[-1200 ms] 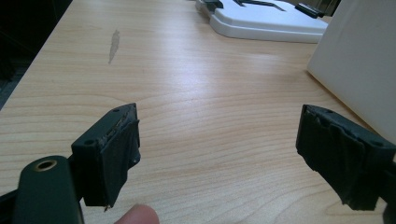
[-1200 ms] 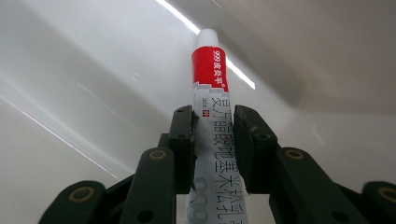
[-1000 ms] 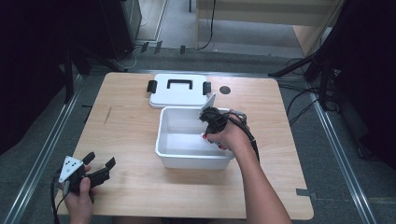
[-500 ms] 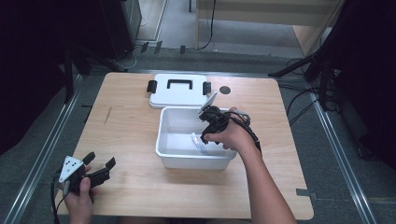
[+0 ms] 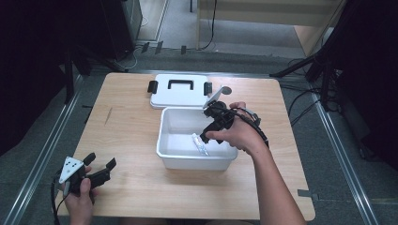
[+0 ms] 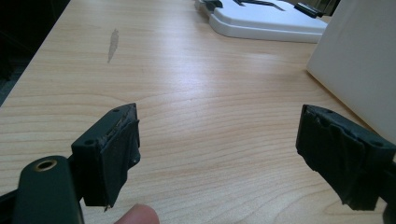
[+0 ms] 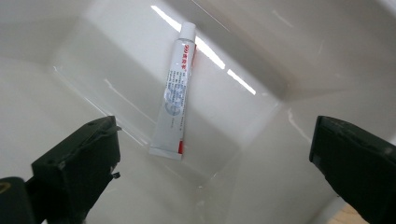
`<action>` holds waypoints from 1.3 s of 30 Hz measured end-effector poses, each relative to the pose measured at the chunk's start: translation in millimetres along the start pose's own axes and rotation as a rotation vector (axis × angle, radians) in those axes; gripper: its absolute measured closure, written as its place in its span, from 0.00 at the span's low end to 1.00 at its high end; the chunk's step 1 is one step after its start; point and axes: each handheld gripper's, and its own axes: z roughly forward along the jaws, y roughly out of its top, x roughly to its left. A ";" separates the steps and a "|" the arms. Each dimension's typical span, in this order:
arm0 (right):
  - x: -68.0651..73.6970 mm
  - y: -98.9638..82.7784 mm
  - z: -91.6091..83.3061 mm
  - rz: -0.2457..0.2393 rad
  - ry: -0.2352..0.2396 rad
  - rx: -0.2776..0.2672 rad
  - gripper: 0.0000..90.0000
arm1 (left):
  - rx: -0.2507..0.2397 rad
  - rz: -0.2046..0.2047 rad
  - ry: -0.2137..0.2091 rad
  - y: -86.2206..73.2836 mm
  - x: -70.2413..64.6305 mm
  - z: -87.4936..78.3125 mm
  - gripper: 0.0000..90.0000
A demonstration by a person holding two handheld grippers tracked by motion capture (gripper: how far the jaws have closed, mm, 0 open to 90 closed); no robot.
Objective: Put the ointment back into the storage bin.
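The right gripper view looks down past the right gripper, its jaws just opened wide with nothing between them, onto a small white squeeze tube with red and blue print lying flat on the floor of the white plastic bin at mid-table. At the near left, the left gripper rests spread and empty on the wooden table. A white lid with a black handle lies just beyond the bin.

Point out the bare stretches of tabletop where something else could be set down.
Bare wood lies left of the white plastic box and white lid, up to the left gripper. A narrower strip runs right of the box. The box holds a white tube, with the right gripper above.
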 end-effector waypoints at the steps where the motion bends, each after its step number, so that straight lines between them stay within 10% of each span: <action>1: -0.8 -0.9 -1.9 0.001 0.003 -0.006 0.01 | 0.001 0.000 0.000 0.1 0.0 0.1 0.16; 15: -21.7 -27.2 -34.9 0.062 -0.041 -0.050 0.00 | 0.000 0.002 0.001 0.0 -0.4 0.2 0.16; 39: -75.3 -102.2 -38.2 0.226 -0.075 -0.123 0.00 | -0.001 0.001 0.002 -0.1 -0.1 -0.1 0.16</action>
